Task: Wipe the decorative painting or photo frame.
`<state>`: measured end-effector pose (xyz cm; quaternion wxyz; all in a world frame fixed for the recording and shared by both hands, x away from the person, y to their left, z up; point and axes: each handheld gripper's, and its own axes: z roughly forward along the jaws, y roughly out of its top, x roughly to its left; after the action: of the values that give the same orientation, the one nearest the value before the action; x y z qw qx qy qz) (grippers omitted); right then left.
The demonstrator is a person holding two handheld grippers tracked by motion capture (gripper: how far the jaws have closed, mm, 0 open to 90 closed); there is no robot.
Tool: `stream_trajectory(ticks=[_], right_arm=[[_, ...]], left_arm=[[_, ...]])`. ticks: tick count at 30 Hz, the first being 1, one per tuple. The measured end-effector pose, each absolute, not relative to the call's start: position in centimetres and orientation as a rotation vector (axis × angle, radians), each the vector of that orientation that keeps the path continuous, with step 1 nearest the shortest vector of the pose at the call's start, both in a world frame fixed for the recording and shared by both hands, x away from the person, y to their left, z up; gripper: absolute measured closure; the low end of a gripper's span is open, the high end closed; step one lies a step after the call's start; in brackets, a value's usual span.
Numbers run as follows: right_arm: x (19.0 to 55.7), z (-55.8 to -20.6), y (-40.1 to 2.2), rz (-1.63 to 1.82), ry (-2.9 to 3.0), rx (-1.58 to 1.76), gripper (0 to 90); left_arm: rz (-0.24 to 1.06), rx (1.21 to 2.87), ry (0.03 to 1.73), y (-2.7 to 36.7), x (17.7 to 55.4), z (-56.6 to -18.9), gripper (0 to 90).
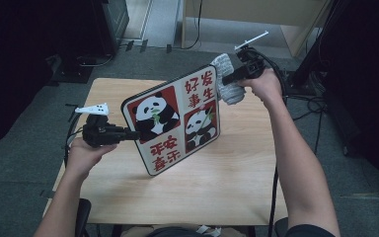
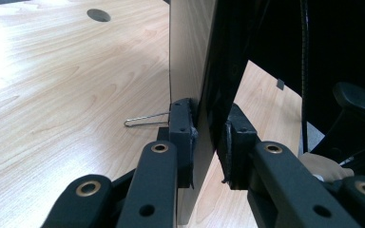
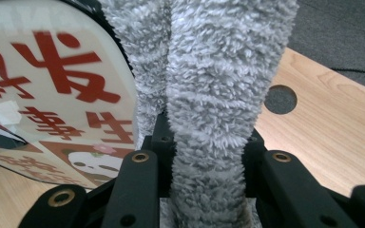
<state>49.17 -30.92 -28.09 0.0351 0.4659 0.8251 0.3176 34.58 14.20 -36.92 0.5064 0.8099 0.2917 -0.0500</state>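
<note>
left gripper (image 1: pixel 128 134) clamping panda board (image 1: pixel 177 118), red 好事发生 lettering, right gripper (image 1: pixel 227 79) pinching grey cloth (image 1: pixel 228 79)

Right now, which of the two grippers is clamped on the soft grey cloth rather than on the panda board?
The right gripper: it pinches the grey cloth. The left gripper clamps the panda board by its edge.

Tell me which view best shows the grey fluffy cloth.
The right gripper view: the grey fluffy cloth sits close up, its pile sharp, pinched between that hand-held gripper's jaws. The high view shows it small, beside the panda-printed board's top corner. The left gripper view looks along the board's edge.
</note>
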Motion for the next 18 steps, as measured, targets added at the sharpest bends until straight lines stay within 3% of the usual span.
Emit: stream_trajectory(ticks=[18], right_arm=[[48.4, -30.5, -31.4, 0.976, 2.539, 1.441, 69.4]], left_arm=[[-0.122, 1.954, 0.704, 14.2, 34.6, -36.9, 77.9]])
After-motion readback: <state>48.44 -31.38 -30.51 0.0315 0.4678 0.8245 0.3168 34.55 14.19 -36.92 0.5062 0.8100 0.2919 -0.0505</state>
